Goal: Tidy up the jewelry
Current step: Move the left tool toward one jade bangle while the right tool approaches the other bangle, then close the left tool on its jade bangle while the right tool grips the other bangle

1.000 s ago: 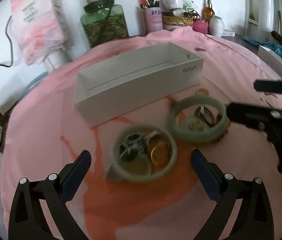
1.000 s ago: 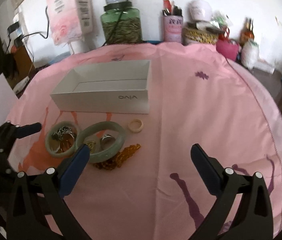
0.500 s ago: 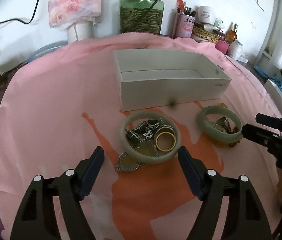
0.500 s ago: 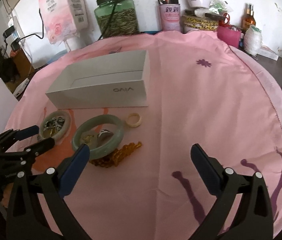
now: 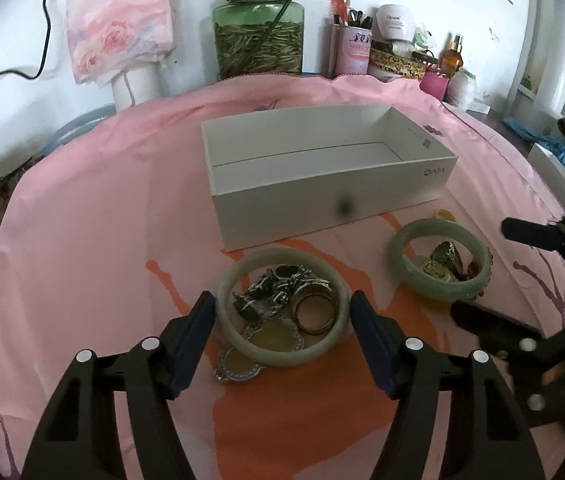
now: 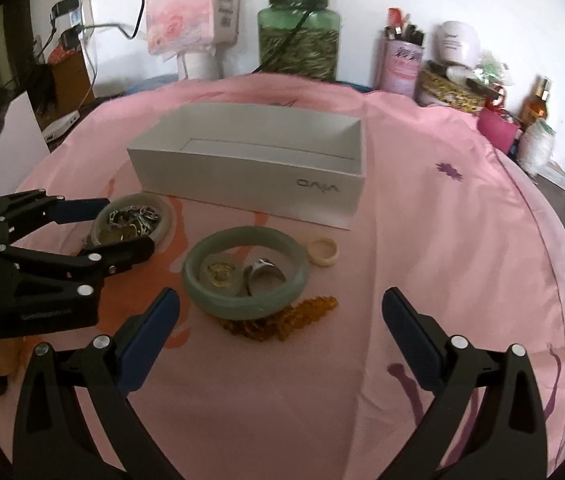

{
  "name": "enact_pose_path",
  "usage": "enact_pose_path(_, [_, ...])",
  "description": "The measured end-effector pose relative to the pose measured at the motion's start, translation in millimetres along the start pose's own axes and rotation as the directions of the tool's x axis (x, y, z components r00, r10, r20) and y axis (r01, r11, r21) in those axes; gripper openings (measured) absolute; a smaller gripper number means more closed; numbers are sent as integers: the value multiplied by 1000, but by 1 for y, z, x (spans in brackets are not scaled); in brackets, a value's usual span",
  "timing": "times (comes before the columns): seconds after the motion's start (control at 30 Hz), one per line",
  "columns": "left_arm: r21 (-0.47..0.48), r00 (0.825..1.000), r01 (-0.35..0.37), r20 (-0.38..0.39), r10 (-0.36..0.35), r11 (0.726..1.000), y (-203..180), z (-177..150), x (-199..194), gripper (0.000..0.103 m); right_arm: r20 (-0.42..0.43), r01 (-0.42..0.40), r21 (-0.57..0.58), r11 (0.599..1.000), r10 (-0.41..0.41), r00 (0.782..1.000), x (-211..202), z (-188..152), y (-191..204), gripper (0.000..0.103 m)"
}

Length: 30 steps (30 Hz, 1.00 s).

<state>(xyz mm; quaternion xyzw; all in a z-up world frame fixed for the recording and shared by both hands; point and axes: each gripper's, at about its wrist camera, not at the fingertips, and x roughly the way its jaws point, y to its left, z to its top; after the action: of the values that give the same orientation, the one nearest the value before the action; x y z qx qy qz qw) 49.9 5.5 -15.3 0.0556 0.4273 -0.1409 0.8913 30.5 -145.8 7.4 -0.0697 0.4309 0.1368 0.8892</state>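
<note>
Left gripper (image 5: pixel 282 312): pitched steeply downward, black arms with blue pads (image 5: pixel 198 326), jaws closing, the pads flanking a pale green bangle (image 5: pixel 282 356) on either side and not visibly pressing on it. Right gripper (image 6: pixel 280 312): likewise pitched downward, jaws spread wide with nothing between the pads, set to the right of the left gripper; its black linkage shows at the right edge of the left wrist view.

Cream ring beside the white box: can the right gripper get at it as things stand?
Probably yes. The cream ring lies alone on the cloth, apart from the green bangle and white box; the right gripper is open with nothing between.
</note>
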Motion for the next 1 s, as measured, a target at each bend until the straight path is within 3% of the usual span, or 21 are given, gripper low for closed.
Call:
enact_pose_path(0.13, [-41, 1000, 6, 7, -6, 999, 11, 3, -2, 68, -53, 16, -126, 992, -23, 998, 20, 15, 24, 93])
enact_pose_path(0.17, [-49, 1000, 12, 2, -12, 999, 13, 3, -2, 68, -53, 6, -132, 991, -13, 999, 22, 15, 26, 82])
enact_pose_path(0.3, [-75, 999, 30, -17, -32, 997, 16, 4, 2, 69, -46, -62, -79, 995, 58, 997, 22, 14, 21, 69])
enact_pose_path(0.47, [-17, 1000, -3, -22, 3, 1000, 4, 1, 4, 75, -58, -97, -71, 993, 93, 994, 19, 11, 14, 74])
enact_pose_path(0.57, [-7, 1000, -14, -14, 14, 1000, 4, 1, 3, 75, -46, -96, -61, 994, 93, 995, 18, 9, 14, 70])
enact_pose_path(0.67, [-7, 1000, -23, 12, 23, 1000, 4, 1, 0, 68, -37, -90, -52, 995, 89, 995, 16, 7, 14, 69])
enact_pose_path(1.0, [-28, 993, -10, 114, 13, 1000, 8, 3, -26, 68, 34, -79, -60, 995, 81, 996, 1, 11, 11, 69])
